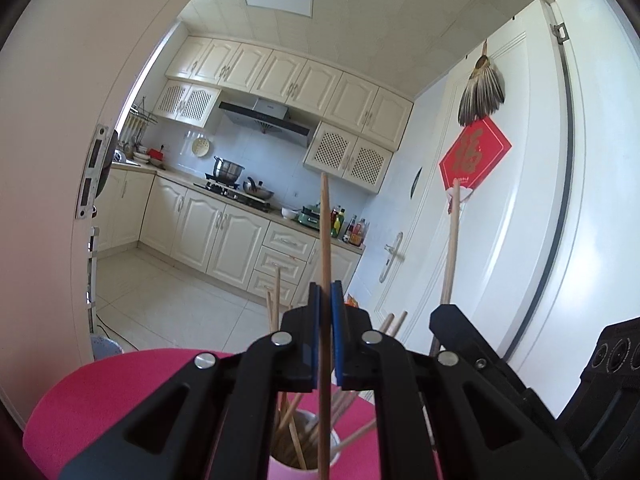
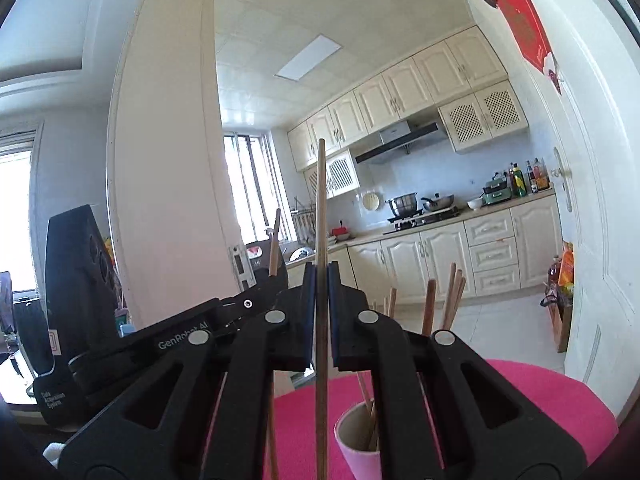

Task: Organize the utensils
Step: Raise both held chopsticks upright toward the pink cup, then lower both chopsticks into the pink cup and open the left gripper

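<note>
1. Wooden chopsticks are the job: the left tool (image 1: 325,320) is clamped on one stick (image 1: 325,240), which stands upright between its blue pads.
2. The right tool (image 2: 321,300) pinches a second stick (image 2: 320,208) in the same upright way.
3. The cup (image 1: 304,460) sits below and just ahead of the left tool on the pink tabletop (image 1: 100,400), already bristling with sticks.
4. Bring each stick over the rim with its lower end leading, judging the gap between the leaning sticks.
5. Let go only once the tip is inside, or it may skid off the cup.
</note>
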The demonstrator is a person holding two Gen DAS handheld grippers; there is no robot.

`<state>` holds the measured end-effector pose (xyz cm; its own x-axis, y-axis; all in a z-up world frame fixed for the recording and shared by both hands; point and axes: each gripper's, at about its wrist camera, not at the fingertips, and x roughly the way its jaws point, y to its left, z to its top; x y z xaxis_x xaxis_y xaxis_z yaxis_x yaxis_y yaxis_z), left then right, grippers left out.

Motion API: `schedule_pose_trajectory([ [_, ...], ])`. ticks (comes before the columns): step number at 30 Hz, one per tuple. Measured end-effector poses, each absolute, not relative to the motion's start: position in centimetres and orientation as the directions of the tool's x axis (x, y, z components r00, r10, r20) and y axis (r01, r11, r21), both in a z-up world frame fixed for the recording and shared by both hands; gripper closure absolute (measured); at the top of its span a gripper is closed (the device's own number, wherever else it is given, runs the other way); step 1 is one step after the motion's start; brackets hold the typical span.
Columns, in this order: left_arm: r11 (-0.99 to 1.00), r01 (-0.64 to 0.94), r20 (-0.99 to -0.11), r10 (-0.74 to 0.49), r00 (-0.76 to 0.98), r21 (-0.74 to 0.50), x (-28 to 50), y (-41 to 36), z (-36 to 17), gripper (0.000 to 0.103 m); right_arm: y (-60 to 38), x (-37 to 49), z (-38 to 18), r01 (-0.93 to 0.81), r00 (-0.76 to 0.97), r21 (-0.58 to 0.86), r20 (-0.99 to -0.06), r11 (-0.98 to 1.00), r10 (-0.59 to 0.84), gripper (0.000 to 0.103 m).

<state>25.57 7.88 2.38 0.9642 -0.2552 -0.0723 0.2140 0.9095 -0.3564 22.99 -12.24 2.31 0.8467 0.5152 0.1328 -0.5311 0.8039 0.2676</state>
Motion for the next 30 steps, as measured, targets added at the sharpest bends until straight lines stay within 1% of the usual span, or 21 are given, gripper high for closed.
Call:
schedule_pose_trajectory([
  [8,0.904,0.186,-0.041,-0.219,0.975,-0.385,29.2,9.1,1.0,0.097,-13.4,25.7,2.0,-0.503,0.864,0.289,0.196,0.815,0.464,0.097],
  [16,0.919,0.170,-0.040,-0.196,0.980,-0.355,31.4,8.3,-0.3,0.097,-13.2,26.6,1.6,-0.494,0.866,0.257,0.229,0.830,0.445,0.097],
  [24,0.944,0.155,-0.076,-0.184,0.980,-0.290,31.7,7.3,-1.5,0.097,-12.4,26.4,1.1,-0.493,0.864,0.205,0.234,0.846,0.447,0.097],
  [30,0.940,0.161,-0.122,-0.205,0.971,-0.300,31.8,7.5,-2.1,0.097,-12.1,26.4,0.6,-0.486,0.868,0.191,0.216,0.852,0.447,0.097],
])
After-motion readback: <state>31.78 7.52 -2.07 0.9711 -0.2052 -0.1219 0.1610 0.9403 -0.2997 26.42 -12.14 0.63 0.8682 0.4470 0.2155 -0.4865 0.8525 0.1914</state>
